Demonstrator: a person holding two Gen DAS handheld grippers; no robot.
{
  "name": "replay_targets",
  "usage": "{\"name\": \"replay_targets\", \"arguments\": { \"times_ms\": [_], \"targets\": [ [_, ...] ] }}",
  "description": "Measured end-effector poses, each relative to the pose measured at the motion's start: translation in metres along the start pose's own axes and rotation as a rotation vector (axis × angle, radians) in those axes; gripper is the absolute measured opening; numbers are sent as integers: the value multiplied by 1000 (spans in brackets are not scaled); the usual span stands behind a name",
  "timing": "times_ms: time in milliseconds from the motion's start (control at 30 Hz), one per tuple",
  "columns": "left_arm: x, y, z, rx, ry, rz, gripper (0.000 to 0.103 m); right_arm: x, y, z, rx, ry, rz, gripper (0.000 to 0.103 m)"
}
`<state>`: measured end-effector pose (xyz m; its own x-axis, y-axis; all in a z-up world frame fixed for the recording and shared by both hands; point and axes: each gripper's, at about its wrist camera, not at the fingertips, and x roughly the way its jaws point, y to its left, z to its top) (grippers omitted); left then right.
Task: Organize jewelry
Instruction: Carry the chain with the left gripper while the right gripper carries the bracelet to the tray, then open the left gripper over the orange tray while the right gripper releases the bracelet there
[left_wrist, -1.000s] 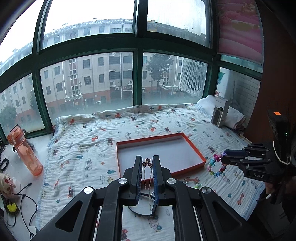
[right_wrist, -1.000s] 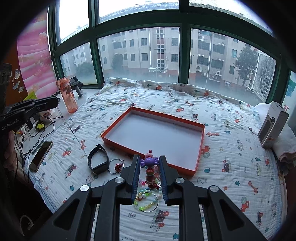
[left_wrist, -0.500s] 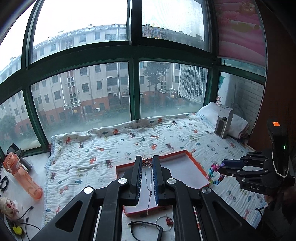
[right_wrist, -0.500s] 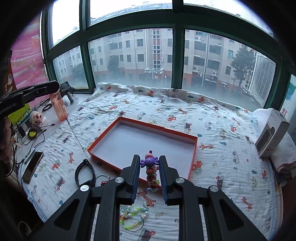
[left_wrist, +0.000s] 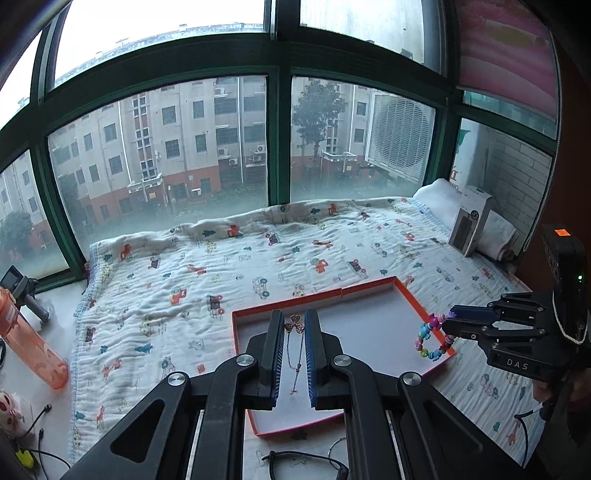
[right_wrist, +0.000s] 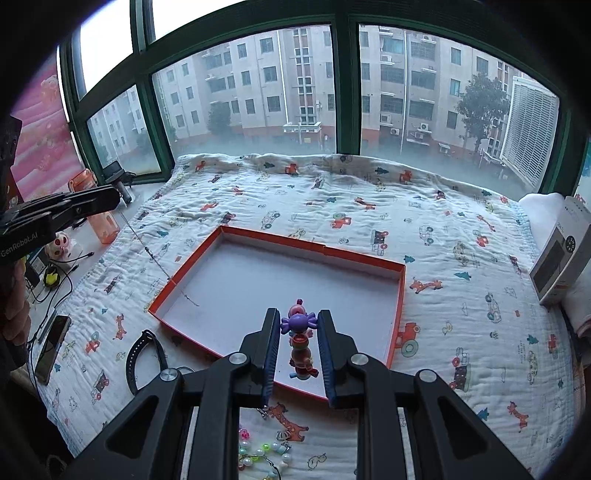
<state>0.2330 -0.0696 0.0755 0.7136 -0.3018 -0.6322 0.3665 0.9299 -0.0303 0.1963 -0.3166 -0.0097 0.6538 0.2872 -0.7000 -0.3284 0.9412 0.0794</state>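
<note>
On the left, an orange water bottle (left_wrist: 31, 341) stands on the sill beside the bed (left_wrist: 258, 254). The left tongs (left_wrist: 292, 325) are pinched on a thin chain necklace (left_wrist: 294, 345), which dangles over the orange-rimmed tray (left_wrist: 406, 295) lying on the bed's quilt. On the right, the right tongs (right_wrist: 297, 325) grip a colourful bead bracelet (right_wrist: 300, 343), hanging over the tray's near right edge.

A crinkled, matt cotton quilt (right_wrist: 424, 221) is spread over the bed. The tray (right_wrist: 400, 295) appears as smooth matt cardboard. Glossy plastic beads are seen on the bracelet (right_wrist: 300, 334); fine metal chain on the necklace (left_wrist: 295, 343).
</note>
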Motion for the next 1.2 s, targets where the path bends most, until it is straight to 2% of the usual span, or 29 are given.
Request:
{"name": "replay_targets", "arguments": {
  "times_ms": [467, 733, 800, 833, 867, 933, 1100, 1200],
  "targets": [
    [84, 17, -66, -48, 186, -24, 12, 54, -8, -29, 61, 127, 16, 24],
    [113, 22, -92, -67, 258, -33, 13, 72, -12, -37, 70, 169, -2, 24],
    [117, 22, -95, -75, 272, -44, 16, 75, -13, -39, 65, 173, -9, 24],
    [119, 22, -96, -76, 277, -45, 24, 75, -13, -40, 64, 176, -11, 24],
    [120, 22, -98, -75, 278, -43, 38, 76, -13, -40, 64, 178, -13, 24],
    [118, 21, -99, -75, 269, -39, 51, 76, -13, -41, 61, 180, -15, 25],
    [110, 19, -102, -71, 261, -51, 52, 72, -12, -39, 46, 167, -43, 47],
    [95, 18, -104, -69, 251, -61, 52, 63, -13, -35, 44, 148, -46, 52]
  ]
}}
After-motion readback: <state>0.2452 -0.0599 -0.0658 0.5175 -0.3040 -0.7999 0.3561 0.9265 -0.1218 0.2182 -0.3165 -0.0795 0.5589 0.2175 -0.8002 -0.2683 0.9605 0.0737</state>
